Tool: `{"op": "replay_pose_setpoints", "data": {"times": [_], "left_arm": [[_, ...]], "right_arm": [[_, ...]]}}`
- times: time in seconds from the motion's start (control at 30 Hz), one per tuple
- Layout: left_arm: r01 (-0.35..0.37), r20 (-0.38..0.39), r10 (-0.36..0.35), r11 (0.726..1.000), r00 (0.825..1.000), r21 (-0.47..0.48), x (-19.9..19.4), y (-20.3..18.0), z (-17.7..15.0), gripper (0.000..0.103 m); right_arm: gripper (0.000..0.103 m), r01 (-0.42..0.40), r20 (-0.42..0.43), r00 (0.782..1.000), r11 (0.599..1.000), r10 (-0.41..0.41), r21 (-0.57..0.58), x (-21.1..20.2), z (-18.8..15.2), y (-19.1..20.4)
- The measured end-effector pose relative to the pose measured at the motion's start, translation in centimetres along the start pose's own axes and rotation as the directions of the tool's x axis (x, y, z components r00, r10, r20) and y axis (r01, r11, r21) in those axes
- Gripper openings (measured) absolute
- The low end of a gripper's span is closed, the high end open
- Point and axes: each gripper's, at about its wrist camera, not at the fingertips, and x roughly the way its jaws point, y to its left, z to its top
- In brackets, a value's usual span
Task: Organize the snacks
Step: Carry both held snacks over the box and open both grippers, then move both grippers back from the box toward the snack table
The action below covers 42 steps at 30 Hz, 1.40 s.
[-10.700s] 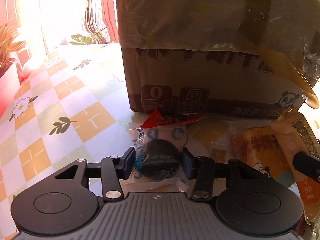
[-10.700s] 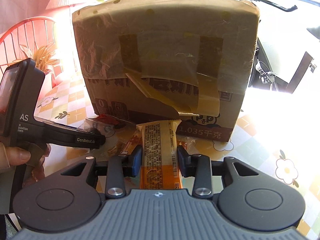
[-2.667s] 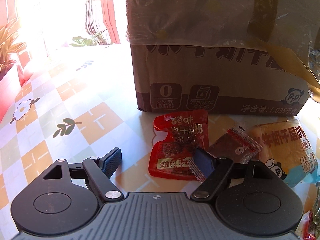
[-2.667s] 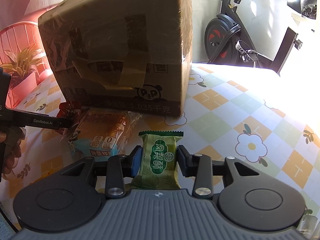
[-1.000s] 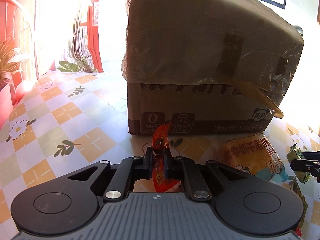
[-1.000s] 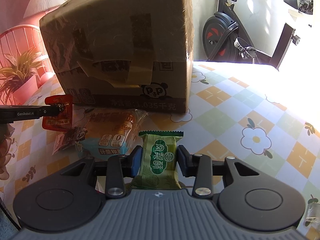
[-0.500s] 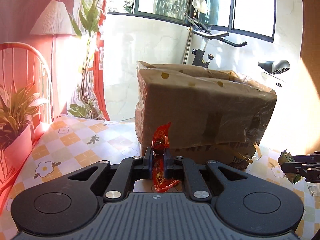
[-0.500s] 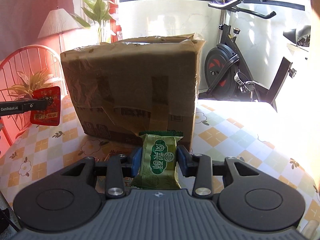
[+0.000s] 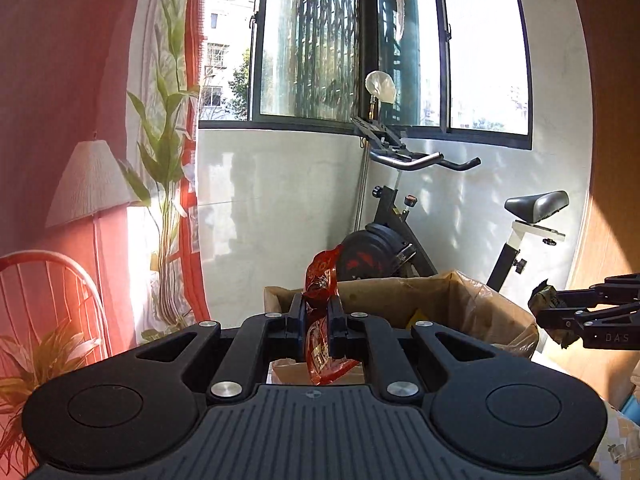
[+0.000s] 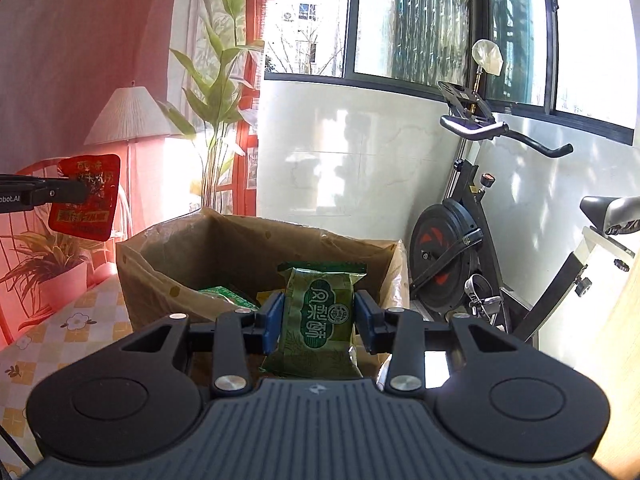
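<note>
You've got a matt brown cardboard box [image 10: 256, 256] lined with crinkly glossy film; red packet [image 9: 320, 320] and green packet [image 10: 318, 320] are shiny plastic; each hand-held gripper body is matt black ribbed plastic.

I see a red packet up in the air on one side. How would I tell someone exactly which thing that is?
Start at the big open cardboard box on the checked table. To its left, the left hand-held gripper pinches a flat red packet with yellow lettering. The other held snack, the green packet, sits in the right hand-held gripper.

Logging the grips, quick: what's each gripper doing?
Left gripper: shut on red packet.
Right gripper: shut on green packet.
</note>
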Motion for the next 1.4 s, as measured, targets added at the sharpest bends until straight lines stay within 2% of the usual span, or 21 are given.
{"op": "replay_pose_setpoints", "data": {"times": [0.17, 0.3, 0.47, 0.57, 0.6, 0.67, 0.7, 0.87, 1.1, 1.4], "left_arm": [[-0.012, -0.032, 0.012, 1.0, 0.999, 0.004, 3.8, -1.2, 1.5, 0.011], [-0.033, -0.09, 0.034, 0.999, 0.995, 0.01, 7.0, -1.9, 1.1, 0.011], [-0.045, -0.166, 0.047, 0.999, 0.985, 0.015, 10.1, -2.3, 0.1, 0.012], [-0.03, -0.191, 0.03, 1.0, 0.981, 0.004, 10.9, -2.5, -0.3, 0.015], [-0.03, -0.196, 0.03, 1.0, 0.98, 0.002, 10.9, -2.5, -0.4, 0.026], [-0.023, -0.196, 0.025, 1.0, 0.98, 0.012, 10.7, -2.6, -0.6, 0.045], [-0.024, -0.196, 0.027, 1.0, 0.98, 0.019, 10.4, -2.6, -0.7, 0.047], [-0.024, -0.211, 0.024, 1.0, 0.977, 0.003, 8.4, -1.8, -0.8, 0.051], [-0.082, -0.203, 0.073, 0.996, 0.976, -0.035, 3.0, 0.9, -1.4, 0.055], [-0.136, -0.241, 0.11, 0.986, 0.964, -0.094, -2.2, 3.7, -6.2, 0.055]], "right_arm": [[0.04, 0.003, -0.012, 1.0, 1.0, -0.003, -0.017, 4.1, 2.0, -0.8], [0.04, 0.011, -0.055, 0.998, 1.0, -0.011, -0.011, 7.3, 1.8, -1.3], [0.04, 0.019, -0.098, 0.995, 1.0, -0.02, -0.006, 9.0, 0.8, -1.5], [0.043, 0.015, -0.103, 0.995, 1.0, -0.013, 0.024, 9.0, 0.4, -1.9], [0.048, 0.019, -0.099, 0.995, 0.999, -0.015, 0.032, 8.9, 0.3, -2.0], [0.052, 0.022, -0.087, 0.996, 0.999, -0.018, 0.045, 8.2, 0.4, -2.4], [0.052, 0.021, -0.083, 0.996, 0.998, -0.016, 0.052, 7.9, 0.5, -2.6], [0.052, 0.0, -0.061, 0.998, 0.998, 0.003, 0.056, 5.5, 0.4, -2.5], [0.052, -0.046, -0.042, 0.998, 0.996, 0.049, 0.076, 0.9, -1.3, -1.9], [0.052, -0.043, -0.094, 0.994, 0.992, 0.054, 0.116, -2.9, -6.1, -0.9]]}}
